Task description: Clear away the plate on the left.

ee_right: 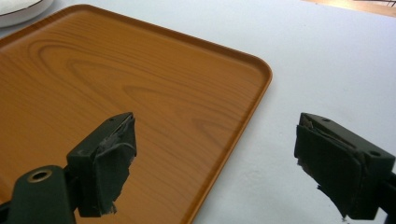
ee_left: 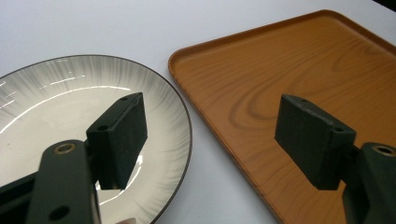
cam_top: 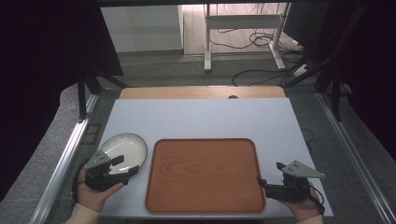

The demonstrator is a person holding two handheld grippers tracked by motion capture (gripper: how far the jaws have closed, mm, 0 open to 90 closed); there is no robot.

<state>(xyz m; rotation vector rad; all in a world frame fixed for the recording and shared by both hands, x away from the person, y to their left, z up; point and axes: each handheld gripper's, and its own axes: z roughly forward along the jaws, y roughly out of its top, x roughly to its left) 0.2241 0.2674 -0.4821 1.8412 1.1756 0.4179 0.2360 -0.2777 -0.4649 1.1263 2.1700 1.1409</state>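
High view: white table (cam_top: 201, 116) with wooden strip at far edge, grey floor, cables, dark curtains at sides. Plate (cam_top: 125, 148) at near left, just beside wooden tray (cam_top: 203, 175). Left gripper (cam_top: 122, 167) spread wide over plate's near rim, nothing grasped. Right gripper (cam_top: 267, 176) released, straddling tray's right edge

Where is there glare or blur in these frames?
Left gripper view: bright streaks of glare on the glossy plate; near claw parts slightly soft. Right gripper view: tray sharp, evenly lit. High view: table bright, surroundings dark.
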